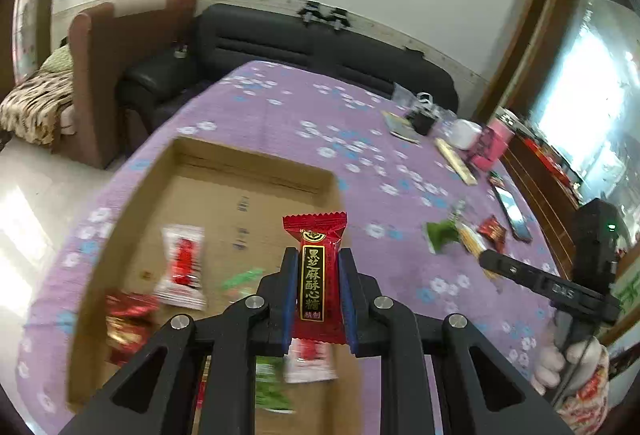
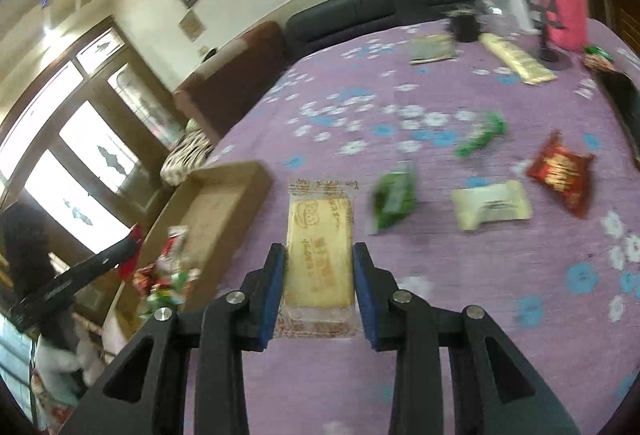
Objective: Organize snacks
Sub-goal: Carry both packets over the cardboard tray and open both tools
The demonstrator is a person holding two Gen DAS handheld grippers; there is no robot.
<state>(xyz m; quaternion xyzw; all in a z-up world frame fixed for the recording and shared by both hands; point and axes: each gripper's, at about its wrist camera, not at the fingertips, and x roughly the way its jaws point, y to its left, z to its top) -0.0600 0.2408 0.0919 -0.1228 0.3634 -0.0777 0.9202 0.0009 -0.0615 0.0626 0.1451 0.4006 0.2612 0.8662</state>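
My left gripper (image 1: 318,295) is shut on a red sesame candy bar (image 1: 316,275) and holds it upright above the shallow cardboard box (image 1: 256,163). Several wrapped snacks lie in the box, among them a white-and-red packet (image 1: 182,267). My right gripper (image 2: 320,295) is shut on a yellow biscuit packet in clear wrap (image 2: 320,255), held over the purple cloth right of the box (image 2: 224,195). Loose on the cloth lie a green packet (image 2: 394,199), a cream packet (image 2: 492,205) and a red packet (image 2: 560,173). The right gripper shows in the left wrist view (image 1: 488,261).
A purple flowered tablecloth (image 1: 280,115) covers the table. At the far side stand a pink box (image 2: 566,13), a black cup (image 2: 464,25), a long yellow package (image 2: 516,59) and a phone (image 1: 512,211). A dark sofa (image 1: 320,43) and brown armchair (image 1: 120,55) stand beyond.
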